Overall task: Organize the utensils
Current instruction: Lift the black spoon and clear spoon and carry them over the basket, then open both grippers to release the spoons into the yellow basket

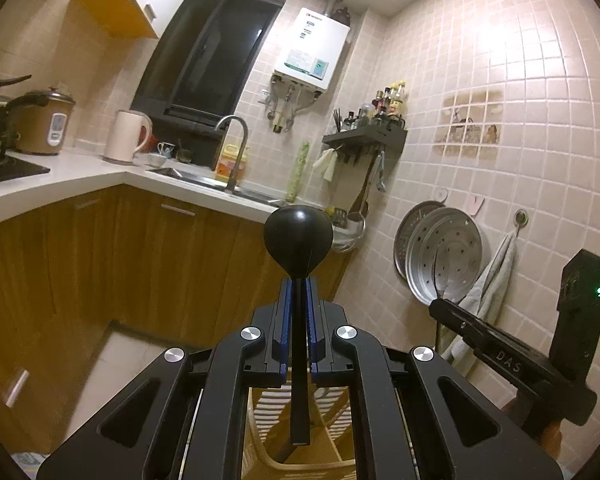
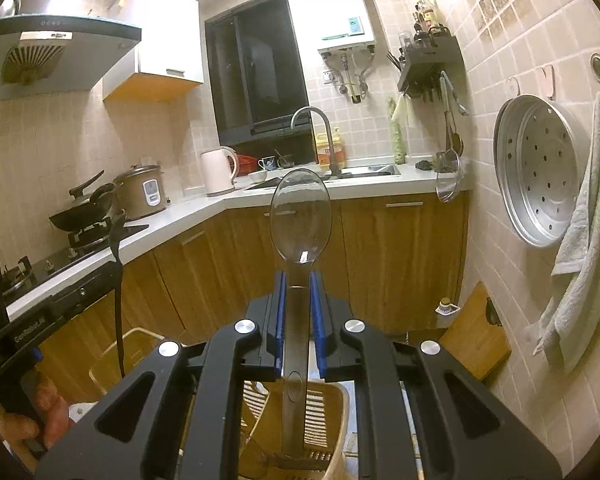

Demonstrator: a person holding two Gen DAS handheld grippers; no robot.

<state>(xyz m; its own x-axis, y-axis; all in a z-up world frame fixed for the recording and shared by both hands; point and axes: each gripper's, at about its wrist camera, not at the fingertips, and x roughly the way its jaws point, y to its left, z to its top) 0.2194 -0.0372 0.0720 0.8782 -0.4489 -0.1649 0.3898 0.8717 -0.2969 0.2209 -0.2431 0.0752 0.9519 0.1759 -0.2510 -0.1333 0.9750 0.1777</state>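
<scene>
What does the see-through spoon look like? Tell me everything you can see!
The see-through spoon looks like smoky clear plastic, with a wide oval bowl and a long flat handle. The right claw is shut on its handle between blue pads, bowl pointing forward and up toward the kitchen counter. The handle's end hangs over a slatted beige basket below. A small glint shines where bowl meets handle.

My left hand-held gripper (image 1: 299, 312) hides the middle of the black ladle (image 1: 298, 236)'s handle between its pads, and my own frame covers most of the slatted basket (image 1: 284, 412) below it. Below my right hand-held gripper (image 2: 299, 312), the clear spoon (image 2: 300, 216)'s handle end blurs into the basket slats, so I cannot tell whether it touches them. Far ahead of me, the bottles on the wall shelf (image 1: 366, 136) are too small to read. My hand (image 2: 40, 412) is cut off at the picture's lower left edge.
</scene>
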